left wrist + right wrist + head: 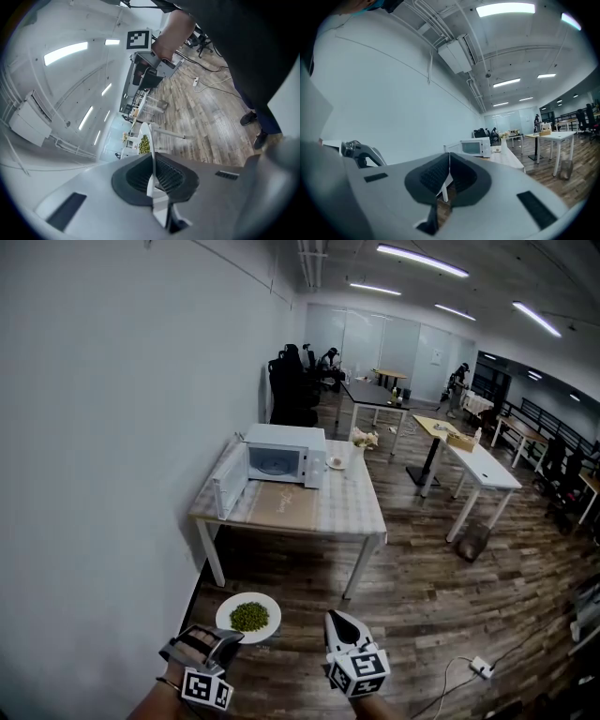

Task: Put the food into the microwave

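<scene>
The food (249,616), a heap of small green pieces (peas or beans, too small to tell), lies on a white plate (230,607). The plate is carried in the air over the wooden floor (422,596), at the near left of the scene, well apart from the table (352,517).

The left gripper (225,638) has its jaws clenched on the plate's near rim. In the left gripper view the thin white edge runs straight down between the dark pads (173,176), with the green heap just past them. Gripping at the rim probably serves to keep the pads off the food and the plate level, so nothing rolls off.

The right gripper (337,624) hangs just right of the plate, not touching it. Its jaws are pressed together with nothing between them, as the right gripper view shows. It seems to be kept free as a spare, to steady the plate or work the door later.

The microwave (286,457) stands at the far left of the table against the wall (112,427). Its door (228,487) is swung out to the left, and the cavity faces the person. The opening is therefore ready, and the plate has to travel from near to far before it goes in. I judge that the risk on the way is tilt, since only one rim grip bears the load.
</scene>
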`<state>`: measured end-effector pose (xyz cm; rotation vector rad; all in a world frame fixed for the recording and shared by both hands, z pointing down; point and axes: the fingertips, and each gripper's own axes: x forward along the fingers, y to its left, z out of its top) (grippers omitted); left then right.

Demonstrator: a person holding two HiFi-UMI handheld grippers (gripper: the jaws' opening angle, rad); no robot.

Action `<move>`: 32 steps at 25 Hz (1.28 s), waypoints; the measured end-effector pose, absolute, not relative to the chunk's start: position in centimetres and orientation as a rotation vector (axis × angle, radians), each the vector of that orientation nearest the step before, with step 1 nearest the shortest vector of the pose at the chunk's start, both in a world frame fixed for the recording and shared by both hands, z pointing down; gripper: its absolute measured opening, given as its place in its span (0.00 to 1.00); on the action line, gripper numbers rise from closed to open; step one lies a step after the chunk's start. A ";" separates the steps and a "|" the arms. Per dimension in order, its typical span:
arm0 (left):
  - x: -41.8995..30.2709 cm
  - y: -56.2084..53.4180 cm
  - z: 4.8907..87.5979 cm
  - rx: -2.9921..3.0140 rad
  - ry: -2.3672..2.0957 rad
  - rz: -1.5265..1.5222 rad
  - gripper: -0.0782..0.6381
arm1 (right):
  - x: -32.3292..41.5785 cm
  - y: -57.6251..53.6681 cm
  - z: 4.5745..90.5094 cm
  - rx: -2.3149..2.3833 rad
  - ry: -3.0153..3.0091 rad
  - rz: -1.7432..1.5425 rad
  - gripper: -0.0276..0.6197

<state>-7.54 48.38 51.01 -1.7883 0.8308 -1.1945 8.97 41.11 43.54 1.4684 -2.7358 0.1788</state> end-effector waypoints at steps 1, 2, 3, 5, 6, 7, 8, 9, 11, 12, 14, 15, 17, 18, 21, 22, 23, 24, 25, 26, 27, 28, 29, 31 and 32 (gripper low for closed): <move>-7.6 48.4 50.9 -1.789 0.828 -1.191 0.13 | 8.9 41.1 43.4 1.470 -2.736 0.182 0.06; -7.7 48.5 50.8 -1.788 0.825 -1.188 0.13 | 8.8 41.2 43.4 1.472 -2.732 0.185 0.06; -7.8 48.5 50.7 -1.787 0.822 -1.186 0.13 | 8.7 41.1 43.4 1.473 -2.725 0.183 0.06; -8.2 48.2 50.6 -1.786 0.822 -1.184 0.13 | 8.3 41.1 43.5 1.471 -2.709 0.168 0.06; -8.4 48.1 50.5 -1.788 0.825 -1.182 0.13 | 8.1 41.0 43.5 1.469 -2.706 0.162 0.06; -8.5 48.0 50.4 -1.791 0.827 -1.178 0.13 | 7.8 41.0 43.5 1.467 -2.706 0.159 0.06; -8.7 48.0 50.3 -1.796 0.827 -1.172 0.13 | 7.5 41.0 43.5 1.466 -2.704 0.158 0.06; -8.8 48.0 50.3 -1.801 0.824 -1.166 0.13 | 7.2 41.0 43.6 1.469 -2.698 0.155 0.06; -9.1 48.1 50.4 -1.806 0.808 -1.155 0.13 | 7.1 41.1 43.8 1.505 -2.667 0.142 0.06; -9.3 48.1 50.5 -1.807 0.799 -1.149 0.13 | 7.1 41.1 43.8 1.535 -2.650 0.138 0.06; -9.8 48.1 50.4 -1.809 0.784 -1.136 0.13 | 6.7 41.1 43.7 1.568 -2.638 0.142 0.06; -10.2 48.2 50.4 -1.810 0.780 -1.132 0.13 | 6.3 41.3 43.7 1.565 -2.639 0.146 0.06; -11.1 48.5 50.3 -1.810 0.777 -1.123 0.13 | 5.3 41.8 43.7 1.549 -2.639 0.146 0.06; -11.5 48.6 50.3 -1.810 0.773 -1.118 0.13 | 4.8 42.0 43.8 1.547 -2.637 0.146 0.06; -12.1 48.9 50.4 -1.817 0.754 -1.097 0.13 | 3.8 42.5 44.1 1.543 -2.635 0.153 0.06; -12.2 48.9 50.5 -1.818 0.748 -1.091 0.13 | 3.5 42.5 44.3 1.539 -2.635 0.154 0.06; -12.3 48.7 50.6 -1.819 0.745 -1.086 0.13 | 3.2 42.5 44.4 1.536 -2.634 0.156 0.06; -12.5 48.5 50.7 -1.819 0.745 -1.083 0.13 | 3.0 42.3 44.5 1.534 -2.635 0.159 0.06; -12.6 48.3 50.8 -1.818 0.747 -1.079 0.13 | 2.8 42.1 44.6 1.532 -2.637 0.162 0.06; -12.7 48.1 50.8 -1.817 0.749 -1.076 0.13 | 2.7 41.9 44.6 1.531 -2.639 0.164 0.06; -12.8 47.8 50.8 -1.815 0.750 -1.074 0.13 | 2.7 41.6 44.7 1.531 -2.641 0.162 0.06; -12.8 47.4 50.9 -1.811 0.750 -1.073 0.13 | 2.7 41.3 44.8 1.532 -2.641 0.158 0.06; -12.8 46.9 50.9 -1.808 0.749 -1.074 0.13 | 2.7 40.8 44.8 1.532 -2.643 0.155 0.06; -12.8 45.9 51.1 -1.806 0.752 -1.080 0.13 | 2.7 39.7 45.0 1.528 -2.650 0.158 0.06; -12.7 45.4 51.1 -1.806 0.755 -1.083 0.13 | 2.7 39.1 45.0 1.527 -2.654 0.158 0.06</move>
